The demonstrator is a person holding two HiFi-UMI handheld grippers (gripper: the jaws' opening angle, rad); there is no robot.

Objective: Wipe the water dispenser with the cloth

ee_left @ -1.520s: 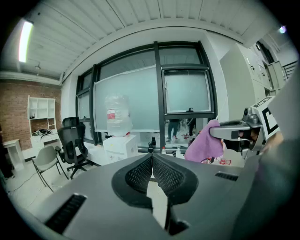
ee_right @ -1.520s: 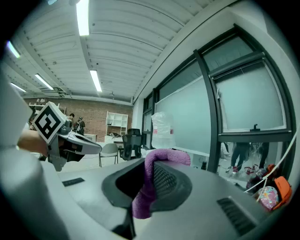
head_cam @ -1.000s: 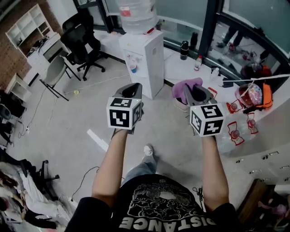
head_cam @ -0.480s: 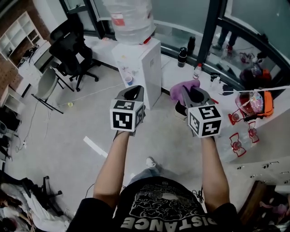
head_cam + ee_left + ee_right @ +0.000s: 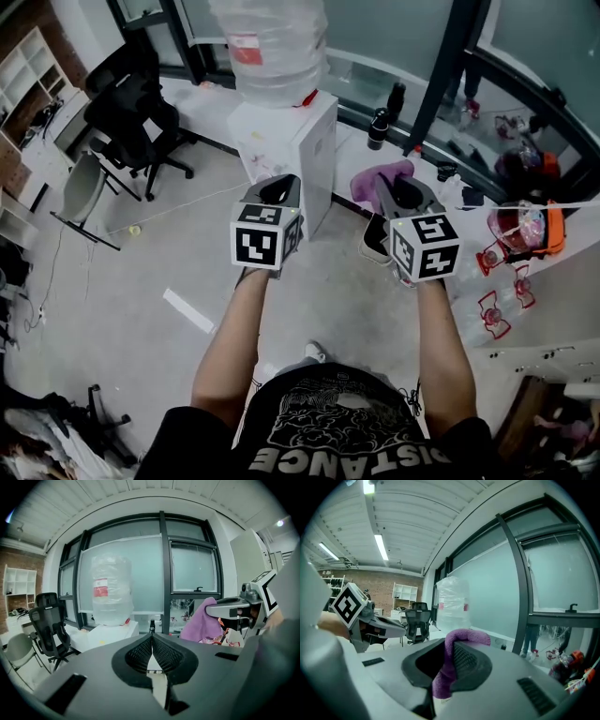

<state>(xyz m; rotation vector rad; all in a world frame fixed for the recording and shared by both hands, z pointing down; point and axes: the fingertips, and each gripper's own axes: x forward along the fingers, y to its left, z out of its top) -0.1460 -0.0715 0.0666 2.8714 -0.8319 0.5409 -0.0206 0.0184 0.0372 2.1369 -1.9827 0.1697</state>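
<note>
Both my forearms reach forward, side by side. My left gripper (image 5: 277, 190) is clenched on nothing; my right gripper (image 5: 401, 193) grasps the purple cloth (image 5: 378, 178). The water dispenser (image 5: 298, 142) stands just beyond the left one.

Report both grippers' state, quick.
Left gripper: closed, empty.
Right gripper: closed on the purple cloth.

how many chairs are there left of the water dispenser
2. A black office chair stands near the windows, just left of the water dispenser. A grey chair stands farther left and nearer the person, on the open floor. More may be hidden beyond the frame.
</note>
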